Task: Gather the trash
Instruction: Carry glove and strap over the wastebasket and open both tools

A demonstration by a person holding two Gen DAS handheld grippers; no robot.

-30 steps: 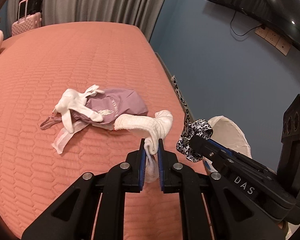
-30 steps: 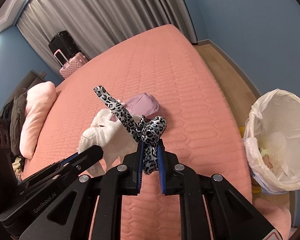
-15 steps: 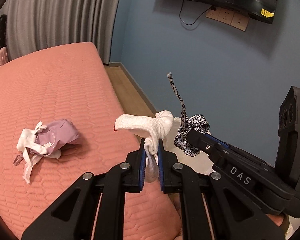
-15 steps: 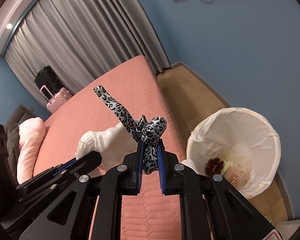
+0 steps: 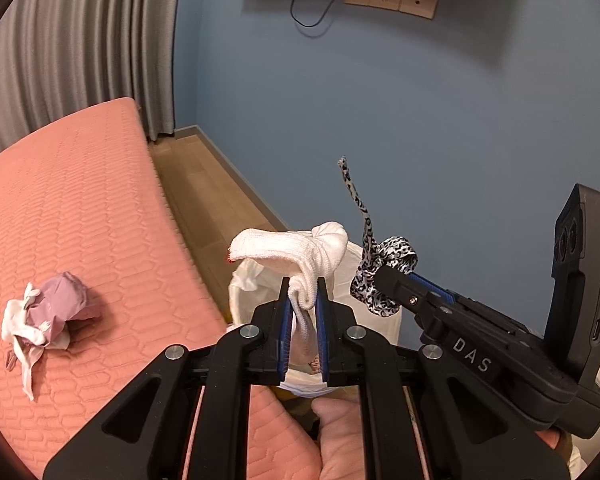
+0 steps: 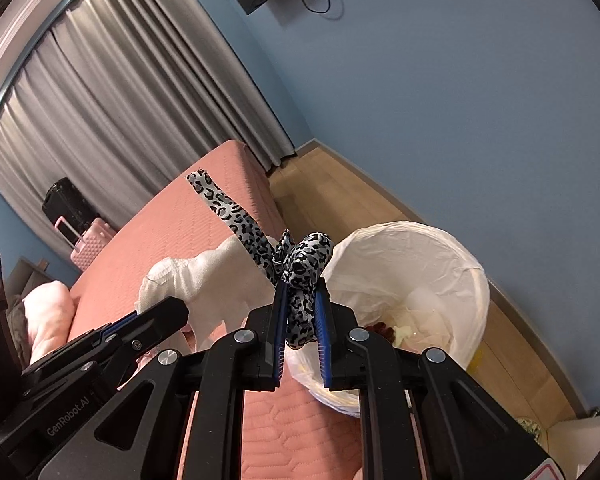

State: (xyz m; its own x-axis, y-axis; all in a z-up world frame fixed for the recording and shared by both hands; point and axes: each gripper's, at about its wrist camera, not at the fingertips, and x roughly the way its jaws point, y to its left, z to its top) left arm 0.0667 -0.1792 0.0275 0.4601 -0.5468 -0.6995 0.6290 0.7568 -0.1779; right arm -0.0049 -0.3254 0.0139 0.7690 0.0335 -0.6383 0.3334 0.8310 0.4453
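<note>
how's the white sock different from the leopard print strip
The white sock is plain, thick ribbed knit; the leopard print strip is thin, glossy and spotted. The sock droops sideways, while the strip's tail sticks up stiffly. Each is pinched in its own hand-held gripper, sock left, strip right.

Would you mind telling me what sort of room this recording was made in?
Most likely a bedroom, perhaps in a hotel: a bed with a salmon quilted cover, grey floor-length curtains, and a pink suitcase by them. A lined waste bin stands on the wooden floor beside the bed.
</note>
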